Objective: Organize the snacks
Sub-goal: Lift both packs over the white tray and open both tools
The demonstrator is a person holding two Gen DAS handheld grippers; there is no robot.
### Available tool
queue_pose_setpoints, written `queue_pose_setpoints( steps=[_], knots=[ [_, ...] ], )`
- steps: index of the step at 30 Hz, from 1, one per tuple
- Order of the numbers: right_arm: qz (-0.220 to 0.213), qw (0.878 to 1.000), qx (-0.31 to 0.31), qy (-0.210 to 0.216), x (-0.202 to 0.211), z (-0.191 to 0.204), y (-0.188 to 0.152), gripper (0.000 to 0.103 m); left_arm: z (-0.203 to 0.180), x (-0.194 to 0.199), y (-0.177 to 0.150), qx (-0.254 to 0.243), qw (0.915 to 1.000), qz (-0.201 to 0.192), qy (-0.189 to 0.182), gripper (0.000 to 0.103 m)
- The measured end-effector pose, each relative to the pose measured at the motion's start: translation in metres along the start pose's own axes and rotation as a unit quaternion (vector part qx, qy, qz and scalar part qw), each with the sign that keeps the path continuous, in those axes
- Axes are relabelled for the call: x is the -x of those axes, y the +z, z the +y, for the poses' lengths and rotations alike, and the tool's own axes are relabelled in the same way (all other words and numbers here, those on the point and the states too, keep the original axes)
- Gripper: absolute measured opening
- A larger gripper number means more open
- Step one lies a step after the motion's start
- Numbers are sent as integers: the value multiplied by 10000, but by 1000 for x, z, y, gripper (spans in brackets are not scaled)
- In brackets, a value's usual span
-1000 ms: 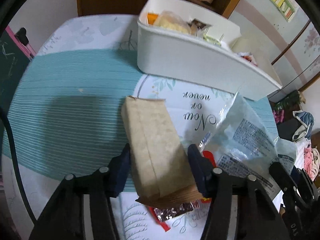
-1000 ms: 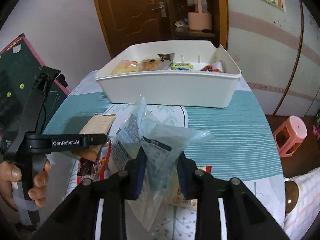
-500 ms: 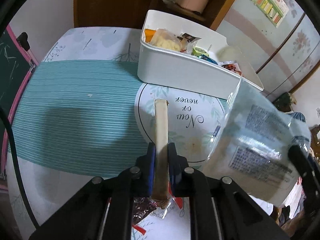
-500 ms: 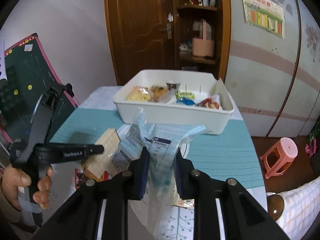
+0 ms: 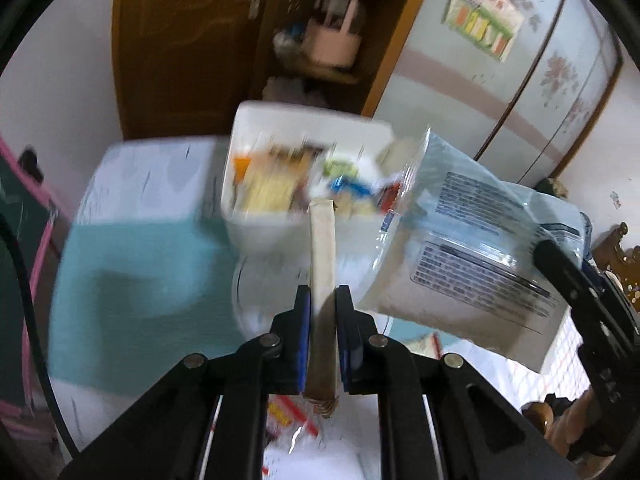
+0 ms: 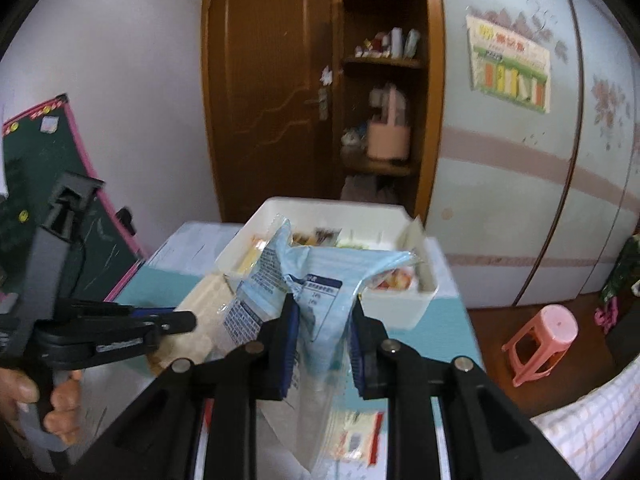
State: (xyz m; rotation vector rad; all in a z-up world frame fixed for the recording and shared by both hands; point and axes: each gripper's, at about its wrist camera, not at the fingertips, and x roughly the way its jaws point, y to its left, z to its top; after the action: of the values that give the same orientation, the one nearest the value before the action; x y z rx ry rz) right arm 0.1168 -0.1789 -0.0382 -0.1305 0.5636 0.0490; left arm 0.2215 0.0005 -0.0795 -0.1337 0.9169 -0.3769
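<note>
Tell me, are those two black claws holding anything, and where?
Left gripper: jaws clamp the near end of a flat tan paper packet. Right gripper: jaws pinch a pale blue plastic snack bag at its lower middle.

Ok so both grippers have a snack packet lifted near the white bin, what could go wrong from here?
1. The right gripper pinches only the crumpled lower part of the light blue bag; most of it flops free and could slide out.
2. The left gripper holds the tan packet by its thin edges, so it might twist or slip.
3. The two packets hang side by side, and the white bin already holds snacks, so they could collide or land on the rim.
</note>
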Motion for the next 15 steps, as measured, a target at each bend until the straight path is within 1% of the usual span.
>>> queue_pose_setpoints(
  steps=[5, 9, 12, 15],
  knots=[
    [-595, 9975, 37, -382, 4, -12, 46, 23, -20, 17, 53, -200, 9990, -394, -44, 10],
    [-988, 9930, 76, -639, 4, -18, 80, 23, -32, 27, 99, -268, 9969, -733, 37, 10],
    [-1207, 9888, 134, -863, 0, -21, 97, 23, -42, 34, 133, -330, 9937, -1062, 145, 10],
    [-1314, 9874, -61, -875, -12, -32, 113, 23, -53, 33, 153, -416, 9916, -1217, 149, 10]
  ],
)
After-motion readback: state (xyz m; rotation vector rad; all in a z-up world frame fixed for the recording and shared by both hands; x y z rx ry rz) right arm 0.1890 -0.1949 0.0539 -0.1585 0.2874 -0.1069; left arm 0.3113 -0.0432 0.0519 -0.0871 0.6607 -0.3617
